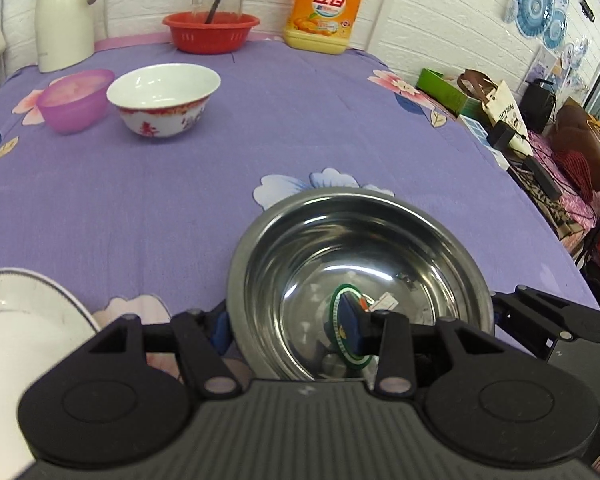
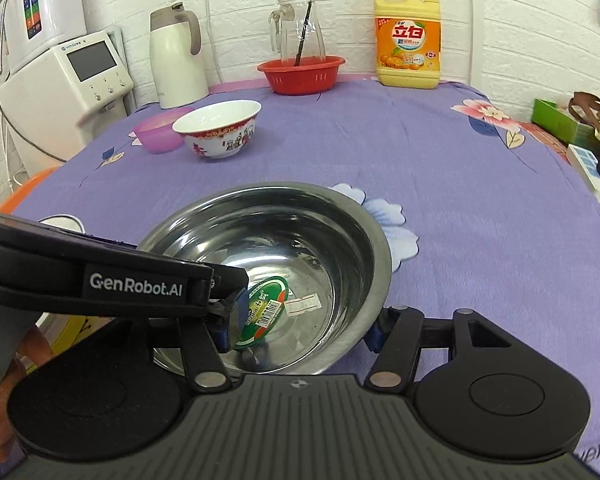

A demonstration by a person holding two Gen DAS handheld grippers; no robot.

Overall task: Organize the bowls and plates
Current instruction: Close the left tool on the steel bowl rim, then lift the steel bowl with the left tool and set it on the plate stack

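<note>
Stainless steel bowl [image 1: 360,276], near the table's [image 1: 140,200] front edge: rigid, light, slick; both grippers, left gripper [image 1: 288,332] and right gripper [image 2: 300,330], clamp opposite rim walls.

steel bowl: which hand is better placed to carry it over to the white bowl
left: the left gripper pinches the steel bowl by its wall, one finger inside, one outside. the right gripper stands wide across the near rim, and whether it grips is unclear

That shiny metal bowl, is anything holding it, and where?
Yes. Both grippers hold the steel bowl by its rim: left gripper on the near-left edge, right gripper across the near-right edge.
</note>
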